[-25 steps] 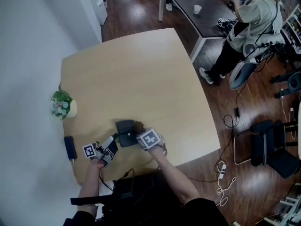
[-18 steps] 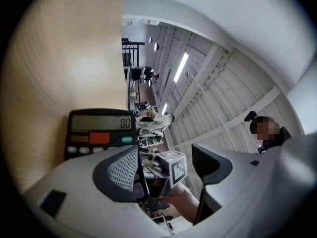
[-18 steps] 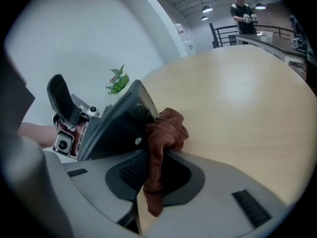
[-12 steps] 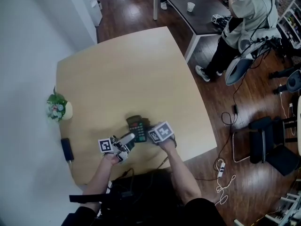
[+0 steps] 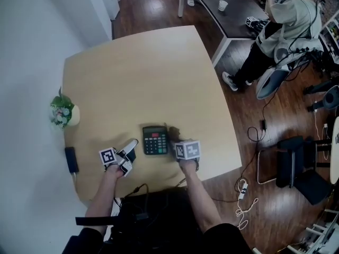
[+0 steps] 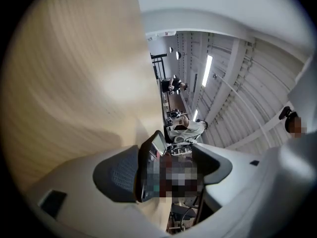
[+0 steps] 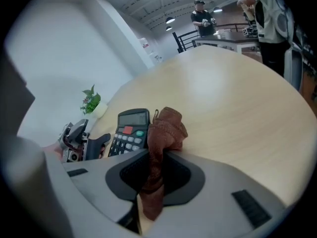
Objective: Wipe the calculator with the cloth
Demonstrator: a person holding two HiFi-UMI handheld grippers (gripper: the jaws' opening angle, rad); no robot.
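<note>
- Pinching the brown cloth (image 7: 167, 129), the right claw (image 7: 154, 168) is closed on it, just beside the calculator's (image 5: 154, 140) right edge.
- On the calculator's other side, the left claw (image 5: 128, 151) is spread apart and holds nothing.
- The calculator lies flat on the worktop (image 5: 137, 78), keys up.

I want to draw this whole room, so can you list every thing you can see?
table: one, light wood, middle of the head view
calculator: one, black with a red key, flat on the table near the person
cloth: one, brown, by the calculator's right edge
plant pot: one, green leaves in a pale pot, table's left edge
flat object: one, black, table's near left corner; cannot tell what it is
desk: one, dark, beyond the table
cup: one, white, on the desk
other person: one, pale top, at the desk
left gripper: one, grey, jaws open, left of the calculator
right gripper: one, grey, shut on the cloth
</note>
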